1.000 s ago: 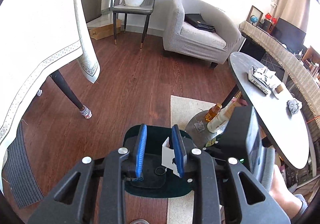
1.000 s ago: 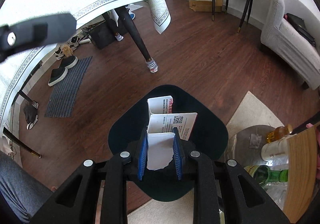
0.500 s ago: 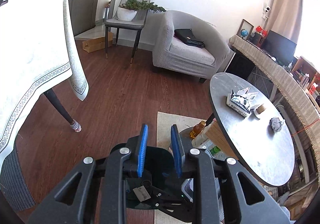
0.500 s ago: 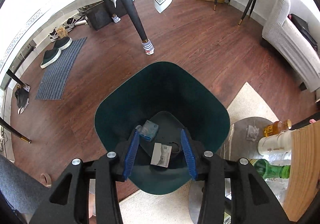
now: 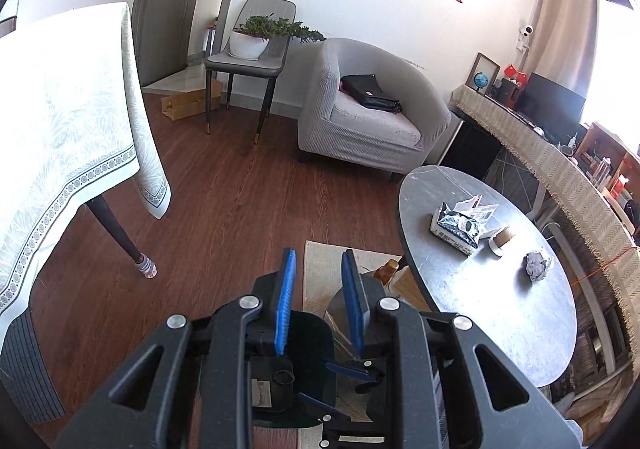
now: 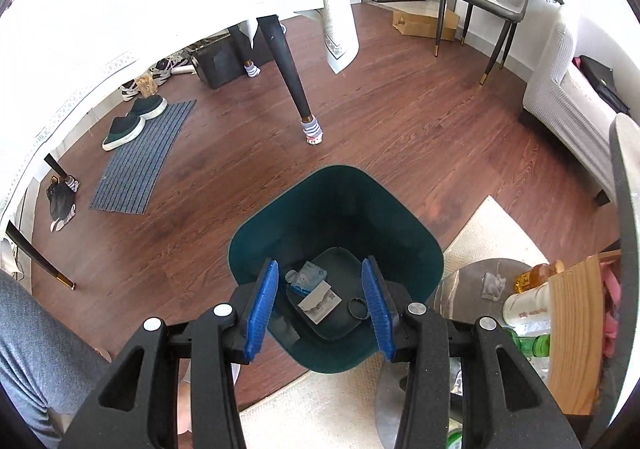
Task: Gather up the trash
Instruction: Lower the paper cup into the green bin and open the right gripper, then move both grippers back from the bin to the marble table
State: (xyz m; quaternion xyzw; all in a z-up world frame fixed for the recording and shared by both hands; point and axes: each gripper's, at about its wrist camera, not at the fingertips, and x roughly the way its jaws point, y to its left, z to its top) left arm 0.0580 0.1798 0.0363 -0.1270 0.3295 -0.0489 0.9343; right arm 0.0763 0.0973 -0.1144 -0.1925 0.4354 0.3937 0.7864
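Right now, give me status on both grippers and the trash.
Right gripper open, empty, above green bin. Left gripper empty. White carton lies in bin. Crumpled paper on round table.

Grey armchair [image 5: 372, 117] w/ black bag [image 5: 370, 93]; potted plant [image 5: 256, 35] on chair; slippers [image 6: 134, 121] nr mat [image 6: 144, 159].
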